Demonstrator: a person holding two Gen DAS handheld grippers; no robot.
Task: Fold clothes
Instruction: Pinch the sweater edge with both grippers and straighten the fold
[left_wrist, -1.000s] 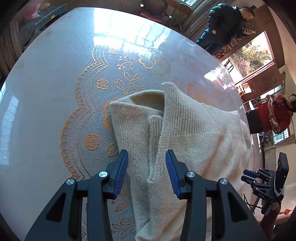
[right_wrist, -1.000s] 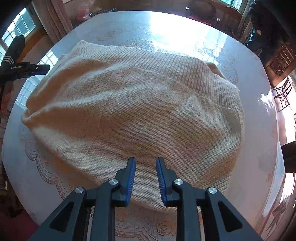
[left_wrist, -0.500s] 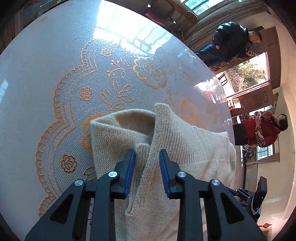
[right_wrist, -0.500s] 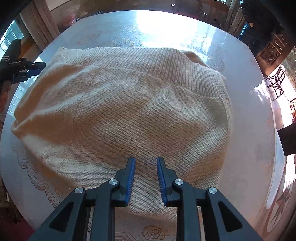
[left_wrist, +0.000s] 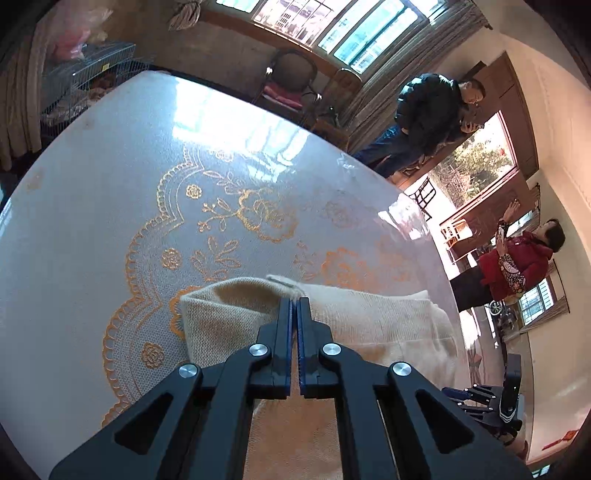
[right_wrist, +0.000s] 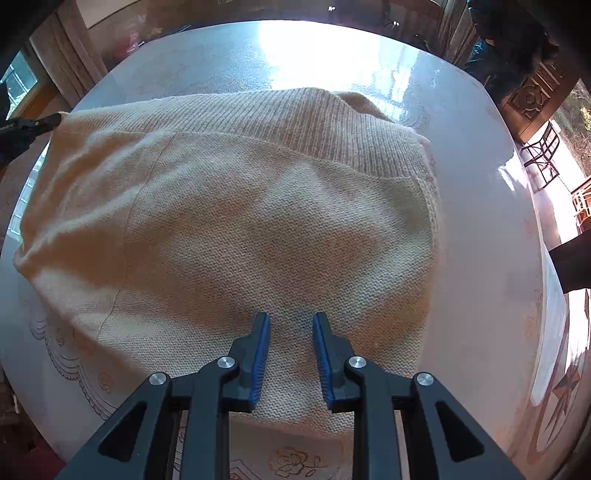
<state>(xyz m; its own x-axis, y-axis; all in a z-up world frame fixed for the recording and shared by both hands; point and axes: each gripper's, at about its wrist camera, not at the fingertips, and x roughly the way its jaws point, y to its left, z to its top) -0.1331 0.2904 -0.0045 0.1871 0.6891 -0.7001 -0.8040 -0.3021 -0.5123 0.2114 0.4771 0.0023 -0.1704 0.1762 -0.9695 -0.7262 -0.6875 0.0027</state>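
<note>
Table (left_wrist: 92, 229), round, glossy cover with orange lace print, fills both views. Cream knit sweater (right_wrist: 240, 221) spread across centre of right wrist view; in left wrist view it sits lower centre. Left gripper (left_wrist: 294, 301) jaws have just been closing, now together, pinching sweater edge. Right gripper (right_wrist: 291, 319) jaws slightly apart over sweater's near hem, nothing gripped. Two people at right edge of left view.
</note>
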